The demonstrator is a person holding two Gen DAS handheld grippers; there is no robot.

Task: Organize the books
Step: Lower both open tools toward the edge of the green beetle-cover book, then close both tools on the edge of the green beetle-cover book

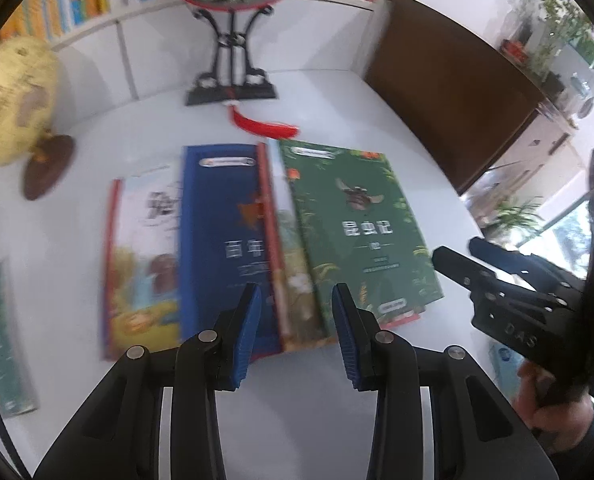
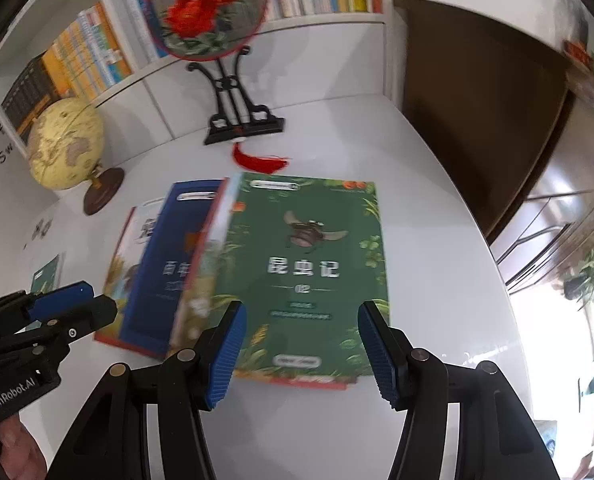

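Both black two-finger grippers, left (image 1: 296,332) and right (image 2: 300,354), spread apart, empty, above green insect-cover book (image 2: 309,272) overlapping blue book (image 1: 221,232) mid white tabletop (image 2: 437,248).

A white worktop (image 2: 437,240) fills the room's middle. At its far side stands a white shelf (image 2: 317,28). A yellow globe (image 2: 65,148) sits far left, and a round fan with red flowers (image 2: 205,12) stands on a black stand. A brown cupboard (image 2: 477,100) is on the right, with green plants (image 1: 553,16) and a bright window (image 1: 565,236)

white table (image 2: 437,240) with overlapping books (image 2: 305,272), globe (image 2: 67,148), fan stand (image 2: 241,124), red tassel (image 2: 263,162)
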